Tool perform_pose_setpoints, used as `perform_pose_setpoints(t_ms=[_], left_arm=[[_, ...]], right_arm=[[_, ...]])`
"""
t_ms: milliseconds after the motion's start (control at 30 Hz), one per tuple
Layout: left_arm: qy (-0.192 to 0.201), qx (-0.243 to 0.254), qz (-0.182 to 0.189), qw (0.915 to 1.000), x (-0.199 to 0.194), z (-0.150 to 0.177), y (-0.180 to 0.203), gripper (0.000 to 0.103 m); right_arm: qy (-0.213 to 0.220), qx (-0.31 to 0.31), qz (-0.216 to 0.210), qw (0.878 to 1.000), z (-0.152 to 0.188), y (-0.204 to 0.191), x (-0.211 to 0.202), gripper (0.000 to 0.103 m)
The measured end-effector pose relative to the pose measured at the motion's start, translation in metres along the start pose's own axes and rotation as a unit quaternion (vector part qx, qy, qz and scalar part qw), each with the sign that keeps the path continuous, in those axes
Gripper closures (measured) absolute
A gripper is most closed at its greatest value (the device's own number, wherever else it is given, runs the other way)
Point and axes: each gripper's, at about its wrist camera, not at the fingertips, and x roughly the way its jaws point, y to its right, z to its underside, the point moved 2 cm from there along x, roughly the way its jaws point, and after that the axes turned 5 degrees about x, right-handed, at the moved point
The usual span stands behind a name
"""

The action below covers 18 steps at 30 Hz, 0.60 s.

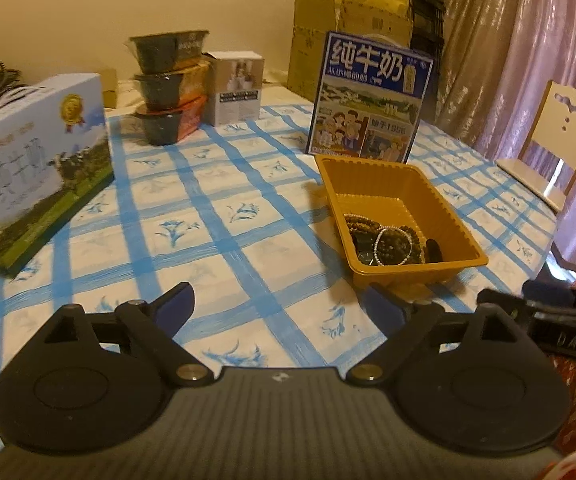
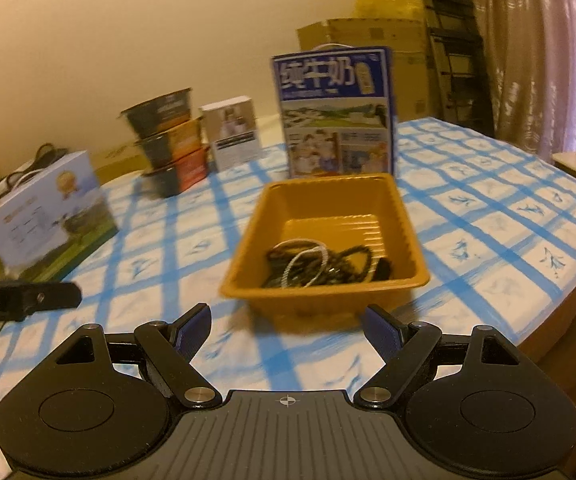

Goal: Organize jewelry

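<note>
**Q:** Jewelry (image 1: 388, 242), where does it lie?

**A:** It sits heaped in the near end of the orange tray (image 1: 330, 184), a tangle of dark bead strands with one pale beaded loop (image 1: 394, 246) on top. From my right wrist camera the same pile (image 2: 324, 266) fills the near half of the tray (image 2: 247, 240); the far half shows bare ribbed floor.

**Q:** And the tray itself?

**A:** It rests on the table (image 1: 215, 208), on a blue-and-white checked cloth, toward the table's right edge. Just behind it stands an upright blue milk carton (image 1: 372, 98).

**Q:** How do your tools stand?

**A:** My left gripper (image 1: 277, 306) is spread wide, holding nothing, above bare cloth with the tray off to its right. My right gripper (image 2: 288, 330) is likewise spread and unloaded, its fingers just short of the tray's near wall, framing it. Neither touches the tray or the beads.

**Q:** What else is on the table?

**A:** Toward the left edge lies a pale blue gift box (image 1: 35, 164) with a cow printed on it. Near the far edge stand three stacked dark bowls (image 1: 167, 86) and, just beside them, a small white box (image 1: 237, 88). A white chair (image 1: 556, 144) stands beyond the right edge, before pink curtains (image 1: 560, 40).
</note>
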Motion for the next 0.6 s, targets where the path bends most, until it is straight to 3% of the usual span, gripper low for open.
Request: perform_pose_setpoints(t_ms=[233, 600], left_arm=[[0.002, -0.02, -0.005, 0.9998, -0.044, 0.019, -0.008, 0.012], [-0.004, 0.004, -0.015, 0.9999, -0.088, 0.051, -0.005, 0.012]], right_arm=[[-0.015, -0.009, -0.019, 1.0, 0.018, -0.03, -0.034, 0.02], [-0.041, -0.02, -0.029, 0.999, 0.039, -0.051, -0.063, 0.02]])
